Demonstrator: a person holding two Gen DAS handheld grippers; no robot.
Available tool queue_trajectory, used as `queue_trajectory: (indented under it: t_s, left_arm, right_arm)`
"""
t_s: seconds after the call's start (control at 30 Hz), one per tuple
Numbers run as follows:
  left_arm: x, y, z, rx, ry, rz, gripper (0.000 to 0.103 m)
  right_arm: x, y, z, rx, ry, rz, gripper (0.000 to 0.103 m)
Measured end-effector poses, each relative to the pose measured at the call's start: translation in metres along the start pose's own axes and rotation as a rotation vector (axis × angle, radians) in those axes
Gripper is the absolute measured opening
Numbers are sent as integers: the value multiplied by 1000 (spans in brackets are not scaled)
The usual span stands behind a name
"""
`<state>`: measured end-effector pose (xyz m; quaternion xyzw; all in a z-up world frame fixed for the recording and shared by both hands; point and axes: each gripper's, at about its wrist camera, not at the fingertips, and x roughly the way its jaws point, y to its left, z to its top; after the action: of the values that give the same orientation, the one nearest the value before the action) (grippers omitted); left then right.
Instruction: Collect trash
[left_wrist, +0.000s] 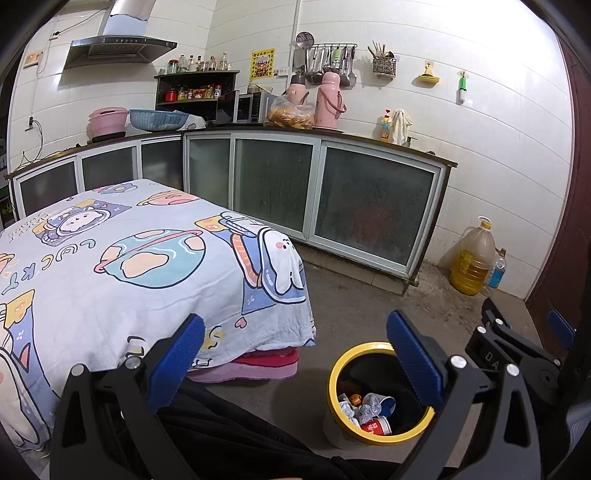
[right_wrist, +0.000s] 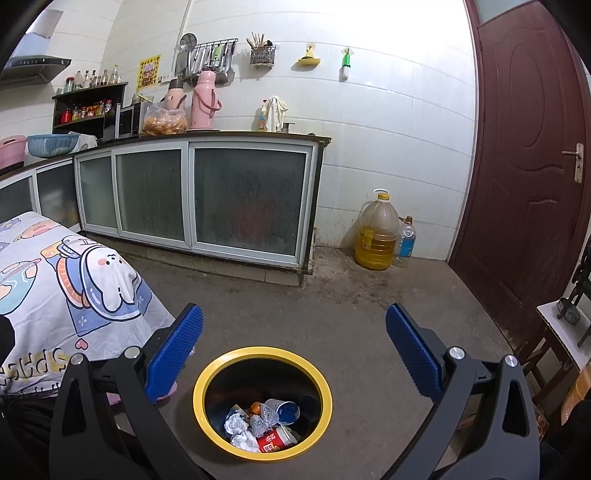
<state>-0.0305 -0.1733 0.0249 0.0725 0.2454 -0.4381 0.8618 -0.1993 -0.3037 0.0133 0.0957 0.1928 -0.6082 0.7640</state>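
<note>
We take the yellow-rimmed trash bin (right_wrist: 321, 397) as our landmark; it stands on the bare concrete floor (right_wrist: 332, 306). Inside it lie the collected scraps: crumpled white paper (right_wrist: 236, 424), a red paper cup (right_wrist: 275, 440), a blue-lined cup (right_wrist: 286, 409), a piece of crinkled foil (right_wrist: 263, 419) and something small and orange we cannot name.

Our right gripper (right_wrist: 294, 347) hangs above the bin's far rim, its blue pads spread wide with nothing between them. Our left gripper (left_wrist: 295, 354) sits to the bin's left, equally wide apart and empty; its right pad (left_wrist: 415, 363) overlaps the bin's rim (left_wrist: 334, 373) in the left wrist view, though we cannot tell whether they touch. The right gripper's black frame (left_wrist: 517, 354) shows just to the bin's right in that view.

Left of the bin, the table under a cartoon-print cloth (right_wrist: 74, 280) ends in a draped corner, with a pink cushion edge (left_wrist: 258, 365) poking out beneath it, near the bin but apart. Beyond the bin the floor runs open to the glass-fronted cabinets (right_wrist: 221, 199). Far right of the bin, an oil jug (right_wrist: 376, 232) and a small bottle (right_wrist: 405, 240) stand in the corner beside the dark red door (right_wrist: 528, 166). A small side table (right_wrist: 561, 332) crowds the right edge.
</note>
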Motion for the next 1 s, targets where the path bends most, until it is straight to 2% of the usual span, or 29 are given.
queue_trajectory:
  t_s: [1.0]
  left_arm:
    - [-1, -2, -3, 15, 2, -12, 95]
  right_arm:
    - [1, -2, 1, 1, 2, 0, 95]
